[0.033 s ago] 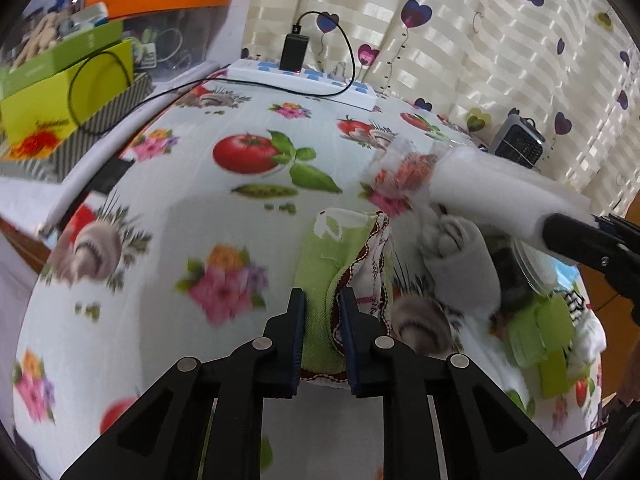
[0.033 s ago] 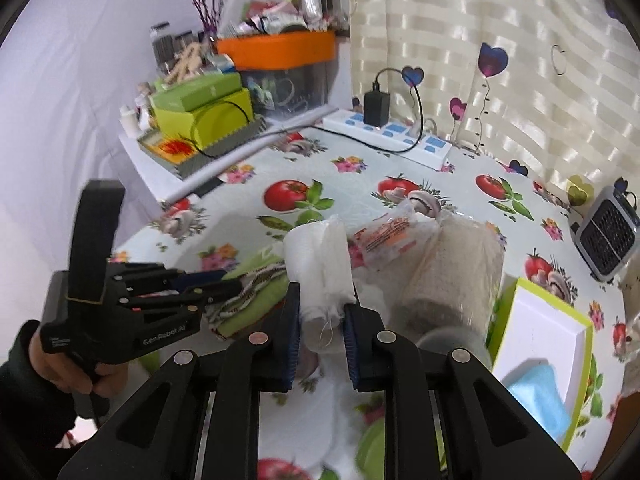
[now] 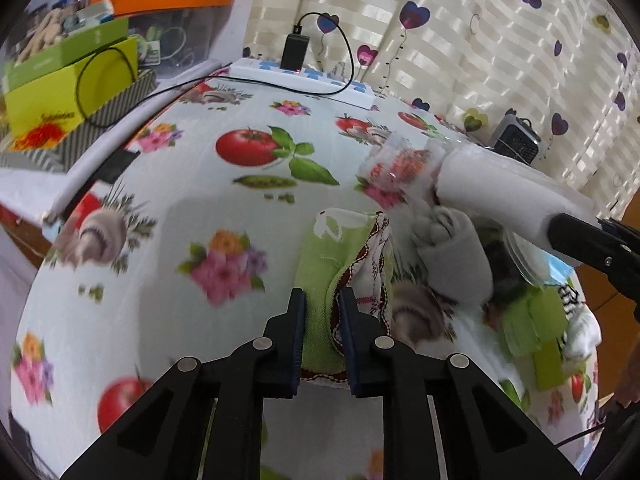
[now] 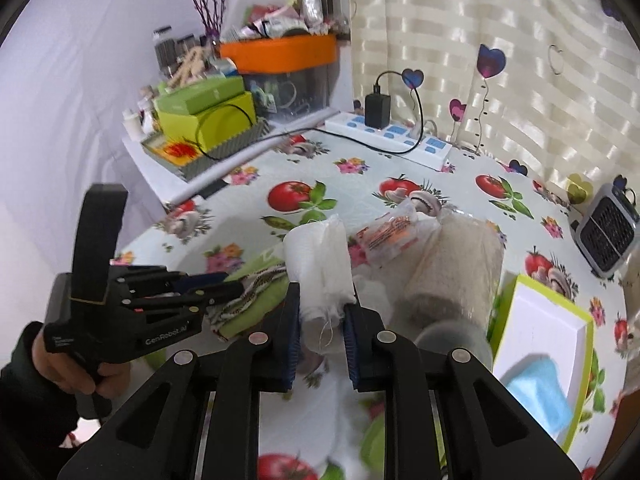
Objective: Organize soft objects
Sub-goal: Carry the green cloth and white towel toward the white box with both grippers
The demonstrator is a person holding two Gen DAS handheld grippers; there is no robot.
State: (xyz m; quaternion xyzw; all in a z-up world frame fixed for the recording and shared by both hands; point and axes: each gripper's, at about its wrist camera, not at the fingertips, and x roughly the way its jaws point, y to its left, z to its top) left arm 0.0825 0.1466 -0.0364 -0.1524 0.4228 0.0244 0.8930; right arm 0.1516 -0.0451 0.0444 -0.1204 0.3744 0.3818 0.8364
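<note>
Left claw (image 3: 322, 316) is narrow and closing, its pads pinching the near edge of the green cloth (image 3: 320, 264), which lies folded on the surface (image 3: 160, 208) with a white, red-trimmed cloth (image 3: 376, 268) tucked along its right side. Over on the right claw (image 4: 320, 320), the jaws are narrow too, clamped on the lower end of a white gauze roll (image 4: 320, 256) that stands up and forward from the pads. Seen from the left wrist, that same roll juts across the upper right, above a rolled grey sock (image 3: 452, 256). Just beyond the roll sits a small clear packet with orange print (image 4: 386, 236), and beside it a beige bandage roll (image 4: 456, 264). Further right, a white box with green rim (image 4: 548, 320) holds something blue (image 4: 536, 392). Left of the cloth the flowered surface lies open right up to its far-left edge, where a shelf with green boxes (image 4: 204, 112) begins. At the back edge a white power strip (image 4: 392, 136) runs along the curtain (image 4: 500, 40), and a small heater (image 4: 608, 232) sits at far right. A hand (image 4: 76, 364) grips the left tool's handle at lower left.
</note>
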